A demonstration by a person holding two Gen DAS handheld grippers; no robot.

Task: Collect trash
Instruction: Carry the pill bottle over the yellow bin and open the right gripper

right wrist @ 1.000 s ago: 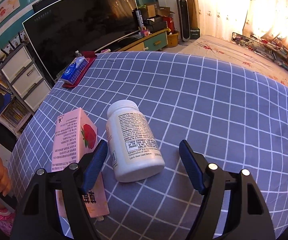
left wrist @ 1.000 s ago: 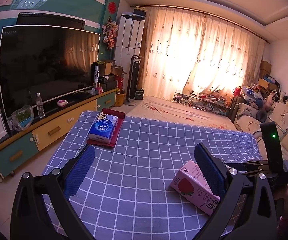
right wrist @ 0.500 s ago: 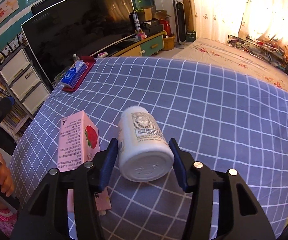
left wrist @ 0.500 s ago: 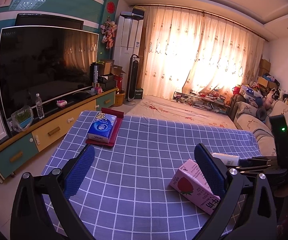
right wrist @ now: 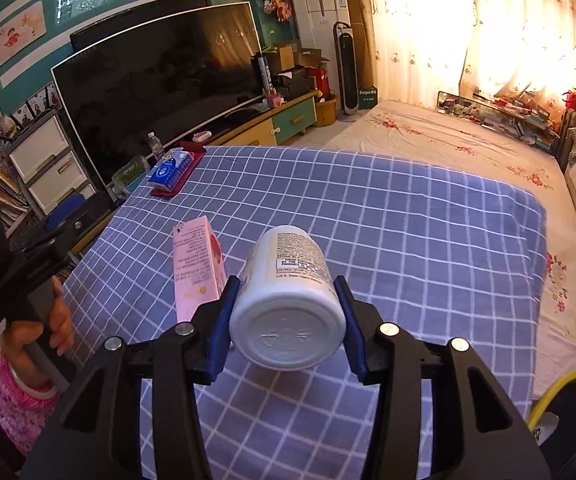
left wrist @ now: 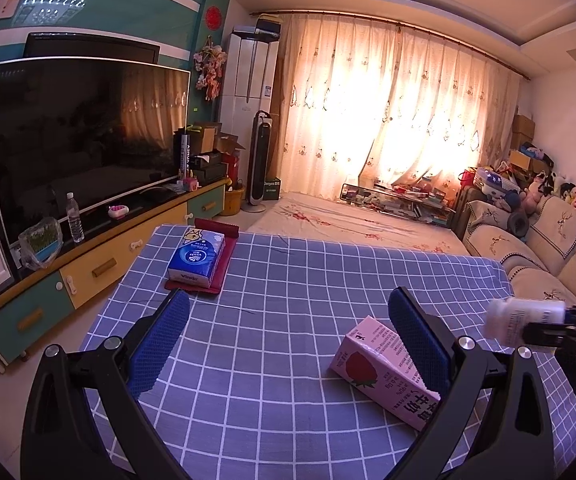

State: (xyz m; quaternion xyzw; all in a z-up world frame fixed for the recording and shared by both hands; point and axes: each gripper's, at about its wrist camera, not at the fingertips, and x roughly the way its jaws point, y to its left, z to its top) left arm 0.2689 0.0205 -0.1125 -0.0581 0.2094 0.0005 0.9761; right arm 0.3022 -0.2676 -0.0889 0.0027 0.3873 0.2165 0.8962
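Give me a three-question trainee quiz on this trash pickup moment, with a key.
1. True or false: the right gripper holds the white bottle off the checked tablecloth.
2. What lies on the cloth beside the left gripper: A pink carton, B cup, C can?
3. Fill in: the blue tissue pack rests on a ___ tray.

Key: 1 true; 2 A; 3 red.

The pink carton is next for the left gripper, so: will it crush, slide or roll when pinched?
The pink carton looks like thin paperboard, so it may dent under a hard pinch. It lies on a flat face on the cloth, so it probably won't roll.
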